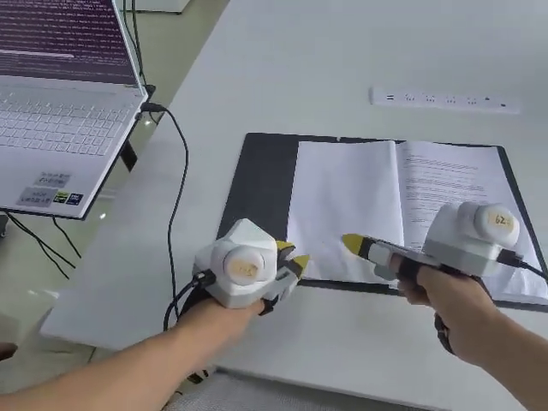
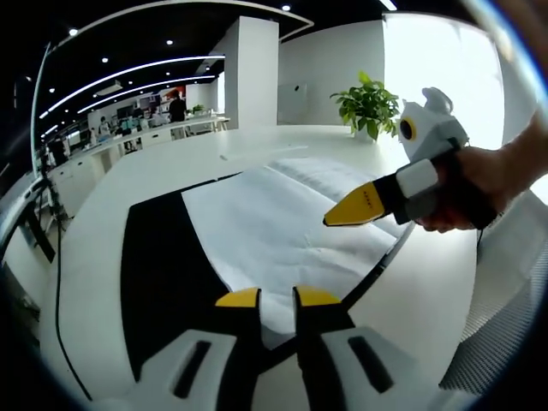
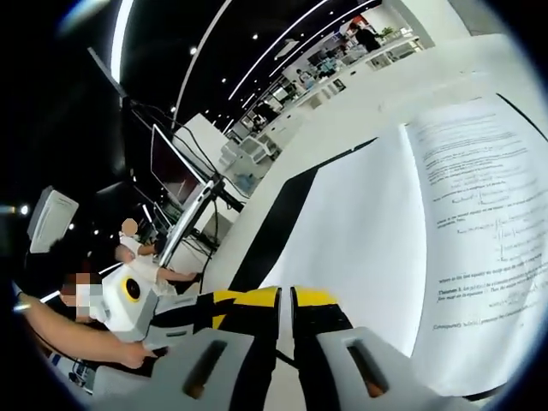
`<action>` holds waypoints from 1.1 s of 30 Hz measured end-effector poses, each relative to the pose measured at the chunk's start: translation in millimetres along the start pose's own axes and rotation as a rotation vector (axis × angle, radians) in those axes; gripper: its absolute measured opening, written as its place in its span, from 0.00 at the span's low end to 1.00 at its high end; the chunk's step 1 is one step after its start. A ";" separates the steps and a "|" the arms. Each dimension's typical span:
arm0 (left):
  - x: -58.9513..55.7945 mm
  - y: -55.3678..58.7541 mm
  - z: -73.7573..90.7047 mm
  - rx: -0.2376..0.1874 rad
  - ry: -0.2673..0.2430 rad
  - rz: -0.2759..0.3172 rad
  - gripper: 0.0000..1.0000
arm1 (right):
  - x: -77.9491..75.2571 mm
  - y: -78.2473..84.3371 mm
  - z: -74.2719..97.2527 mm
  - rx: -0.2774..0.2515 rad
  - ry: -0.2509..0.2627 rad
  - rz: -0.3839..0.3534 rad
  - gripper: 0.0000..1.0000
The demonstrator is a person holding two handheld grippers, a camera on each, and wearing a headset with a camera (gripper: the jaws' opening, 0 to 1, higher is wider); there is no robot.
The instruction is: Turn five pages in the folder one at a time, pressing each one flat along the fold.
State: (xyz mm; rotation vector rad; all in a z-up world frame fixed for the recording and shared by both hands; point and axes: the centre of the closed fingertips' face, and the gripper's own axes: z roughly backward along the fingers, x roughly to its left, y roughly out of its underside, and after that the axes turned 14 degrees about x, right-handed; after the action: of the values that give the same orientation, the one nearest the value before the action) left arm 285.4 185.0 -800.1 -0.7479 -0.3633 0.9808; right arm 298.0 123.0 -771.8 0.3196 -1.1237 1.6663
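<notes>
While L claw & R claw hang clenched, empty, by the open folder, we can't tell how many pgs are turned.

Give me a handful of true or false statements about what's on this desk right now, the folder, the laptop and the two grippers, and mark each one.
1. The folder lies open on the table. True.
2. The right-hand page is blank. False: it carries printed text; the left page is the blank one.
3. The laptop is closed. False: it stands open with its screen lit.
4. A power strip lies beyond the folder. True.
5. The left gripper and the right gripper are both at the folder's near edge. True.
</notes>
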 end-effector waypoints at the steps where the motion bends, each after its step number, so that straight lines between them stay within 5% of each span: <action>1: -0.3 -0.5 -2.9 0.002 0.000 0.002 0.14 | -2.5 -1.6 2.4 -0.002 0.002 -0.008 0.03; 9: 0.0 12.3 -17.7 0.052 -0.027 -0.005 0.13 | -18.9 -16.9 14.4 -0.021 0.013 -0.036 0.02; 26: 1.2 11.2 -14.6 0.009 -0.061 -0.029 0.11 | -44.8 -54.0 19.5 -0.045 -0.022 -0.116 0.01; 33: 1.3 10.3 -14.7 0.019 -0.066 -0.032 0.11 | -72.3 -66.2 9.2 -0.027 -0.046 -0.208 0.00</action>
State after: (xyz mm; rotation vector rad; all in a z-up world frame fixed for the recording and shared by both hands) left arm 288.4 183.6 -817.8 -0.6914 -0.4214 0.9789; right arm 381.7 72.3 -782.1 0.4438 -1.1069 1.4657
